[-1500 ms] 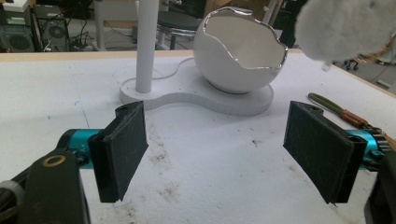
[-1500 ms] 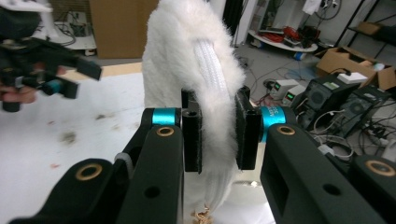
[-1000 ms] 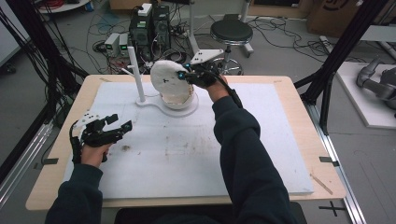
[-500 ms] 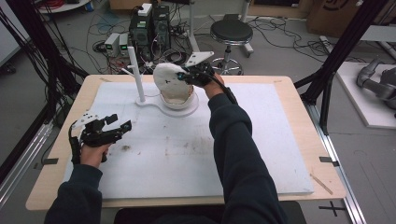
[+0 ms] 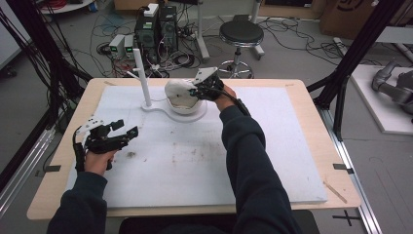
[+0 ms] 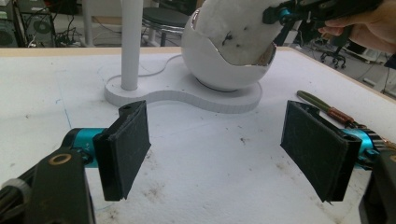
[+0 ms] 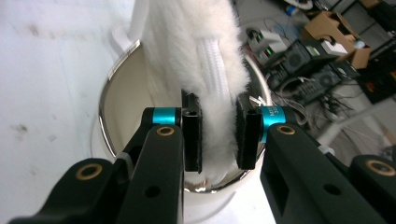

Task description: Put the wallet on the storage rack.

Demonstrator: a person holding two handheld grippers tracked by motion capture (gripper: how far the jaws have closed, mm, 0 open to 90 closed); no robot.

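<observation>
Your right tool (image 7: 218, 137) is pinching the white fluffy cloth with a corded seam (image 7: 205, 60), jaws pressed onto its lower part. The cloth sits half in, half above the round white bowl with a shiny metal rim (image 5: 184, 105), upper centre of the high view, on the white flat stand with an upright post (image 5: 144, 80). Your left tool (image 6: 224, 149) hovers spread and empty over the white padded worktop (image 5: 272, 146), lower left of the high view.

Risks:
- The grip is on fluff beside the cord, not across it. If you pull, the pile may slip through the pads and the cloth may drop back in.
- The bowl looks to be only resting on the stand. If cloth snags on the rim as you lift, it could tip or drag the bowl, and nothing braces it because the left tool is well apart.
- The post stands just beside the bowl, so a sideways swing of your right hand (image 5: 225, 97) could knock it.

View differences:
- The right gripper view shows the cord seam, the pad contact and the bowl's inside. The high view blurs all that into a white lump.
- The left gripper view shows dark specks on the cloth (image 6: 243, 28), plus a green-and-copper tool (image 6: 327, 108) lying on the worktop at right. I can't make that out in the high view.
- The high view gives the spacing between both hands.
</observation>
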